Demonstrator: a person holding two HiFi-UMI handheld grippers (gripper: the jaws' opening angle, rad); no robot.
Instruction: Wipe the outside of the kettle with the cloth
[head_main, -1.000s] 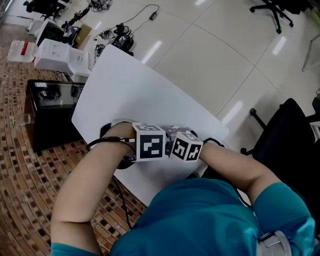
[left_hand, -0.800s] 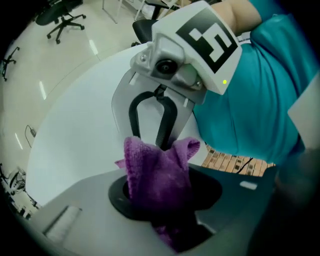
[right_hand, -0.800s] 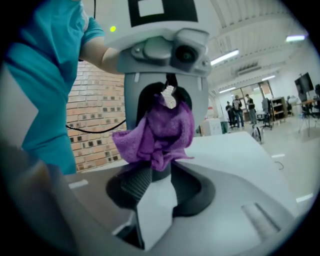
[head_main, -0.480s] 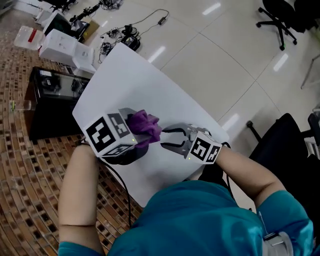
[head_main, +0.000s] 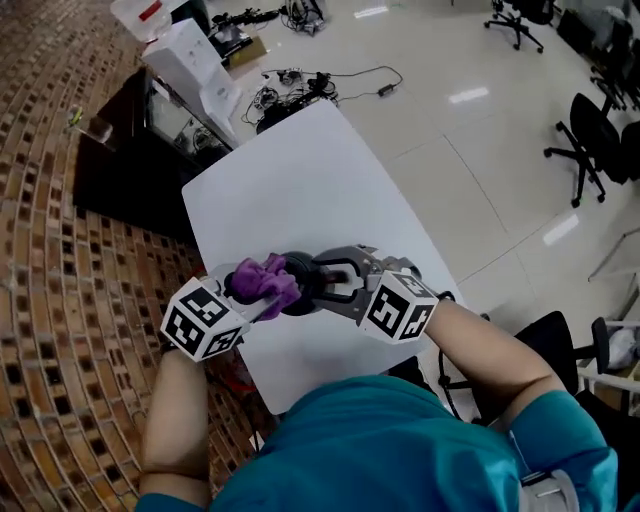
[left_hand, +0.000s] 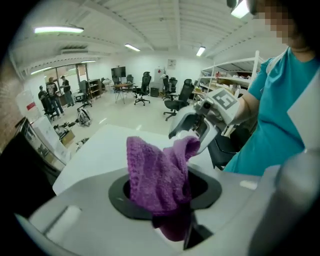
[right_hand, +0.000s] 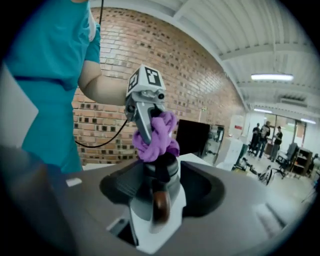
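Cloth (left_hand: 157, 175): purple, terry-textured, bunched into a loose wad, pinched in the jaws of the left gripper (head_main: 250, 292), its free end lying against the kettle (head_main: 298, 295). Kettle: small, dark-bodied, details blurred, tilt not determinable

Brick wall (right_hand: 190, 75); glossy pale floor (head_main: 480, 150); white table (head_main: 300, 190); black office chairs (head_main: 605, 125).

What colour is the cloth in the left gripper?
Purple cloth; the left gripper view shows it best.

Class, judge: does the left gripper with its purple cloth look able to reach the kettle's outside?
Probably yes. The left gripper is shut on the cloth, which sits right by the kettle, nothing between. The right gripper has its opening jaws around the kettle.
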